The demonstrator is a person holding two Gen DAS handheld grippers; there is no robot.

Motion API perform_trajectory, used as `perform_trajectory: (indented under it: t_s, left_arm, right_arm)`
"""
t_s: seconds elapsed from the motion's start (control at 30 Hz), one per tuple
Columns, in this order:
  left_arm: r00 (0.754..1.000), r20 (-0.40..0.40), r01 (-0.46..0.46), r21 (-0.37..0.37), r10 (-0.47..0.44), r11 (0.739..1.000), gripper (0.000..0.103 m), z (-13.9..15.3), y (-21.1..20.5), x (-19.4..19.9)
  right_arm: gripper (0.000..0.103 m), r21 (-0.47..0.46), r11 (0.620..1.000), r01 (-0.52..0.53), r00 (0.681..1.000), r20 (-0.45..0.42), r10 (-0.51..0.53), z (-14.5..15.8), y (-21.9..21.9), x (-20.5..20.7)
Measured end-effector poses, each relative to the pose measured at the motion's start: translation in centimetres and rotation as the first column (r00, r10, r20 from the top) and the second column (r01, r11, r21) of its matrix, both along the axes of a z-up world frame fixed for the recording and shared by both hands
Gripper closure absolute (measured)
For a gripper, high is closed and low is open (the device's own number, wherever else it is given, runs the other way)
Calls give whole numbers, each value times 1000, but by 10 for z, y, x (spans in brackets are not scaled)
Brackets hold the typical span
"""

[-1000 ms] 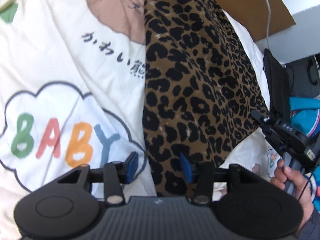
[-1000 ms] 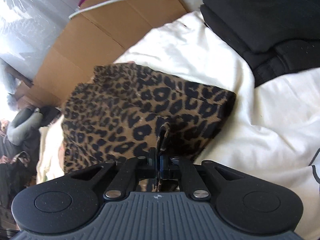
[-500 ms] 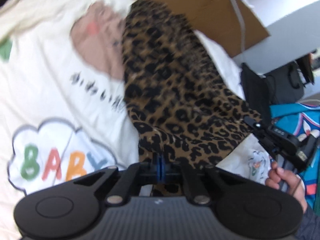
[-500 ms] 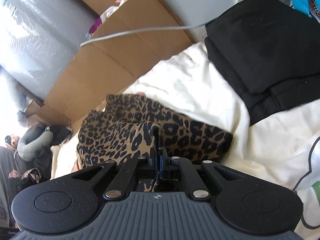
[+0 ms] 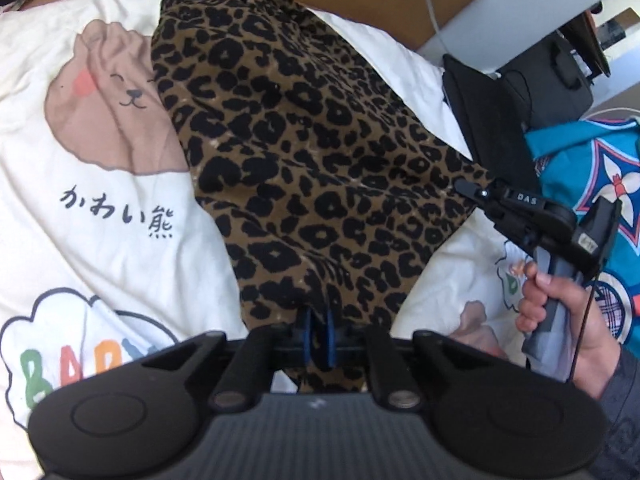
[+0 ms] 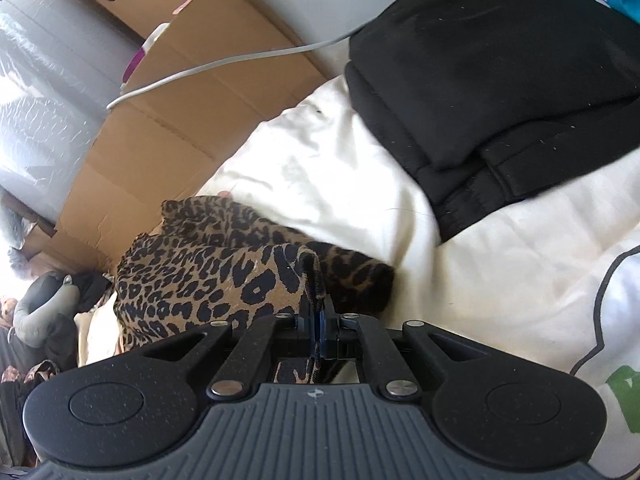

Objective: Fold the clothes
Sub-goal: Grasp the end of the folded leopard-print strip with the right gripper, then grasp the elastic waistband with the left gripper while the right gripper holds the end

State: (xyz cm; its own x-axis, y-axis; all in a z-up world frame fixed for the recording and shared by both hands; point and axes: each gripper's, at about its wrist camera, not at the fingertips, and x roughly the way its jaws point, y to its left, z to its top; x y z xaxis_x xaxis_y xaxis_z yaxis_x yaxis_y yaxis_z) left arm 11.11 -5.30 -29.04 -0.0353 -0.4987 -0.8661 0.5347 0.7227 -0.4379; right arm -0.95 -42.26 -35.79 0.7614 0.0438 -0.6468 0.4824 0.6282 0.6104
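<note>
Leopard-print garment (image 5: 304, 152) lying on the printed white bedding (image 5: 120, 220); left gripper (image 5: 318, 330) pinching its near hem, jaws easing apart; right gripper (image 6: 318, 326) clenched on its corner.

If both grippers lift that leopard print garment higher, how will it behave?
The leopard print garment will probably sag between the left gripper and right gripper, since its pinched edges already crumple. It looks thin, so likely light, and may slip from pinches that small.
</note>
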Motion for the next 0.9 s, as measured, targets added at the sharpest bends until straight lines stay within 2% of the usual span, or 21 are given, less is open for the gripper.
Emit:
perform_trajectory:
  t_s: [0.13,0.2,0.43,0.53,0.67,0.9]
  left_arm:
    - [1000,19,3,5,-3,1000,89,7,6,10]
    - [1000,30,-7,16,7,1000,89,10,13,20]
    - [993,112,-46,88,36,995,89,36,20,58]
    - [987,154,-64,125,44,990,89,48,6,74]
    - [980,193,-82,145,53,986,89,58,-23,102]
    - [967,236,-131,154,92,979,88,60,-70,144]
  right_arm:
    - [102,38,997,65,998,-22,-64,-12,-12,-3]
    - [95,94,991,93,995,-30,-91,-21,-19,-5]
    - [90,128,984,126,992,16,-129,-21,-25,-18]
    - [91,120,988,102,994,29,-106,-23,-27,-16]
    - [102,98,994,52,999,9,-53,-27,-22,-10]
    - [103,98,994,46,999,11,-47,-31,-18,-12]
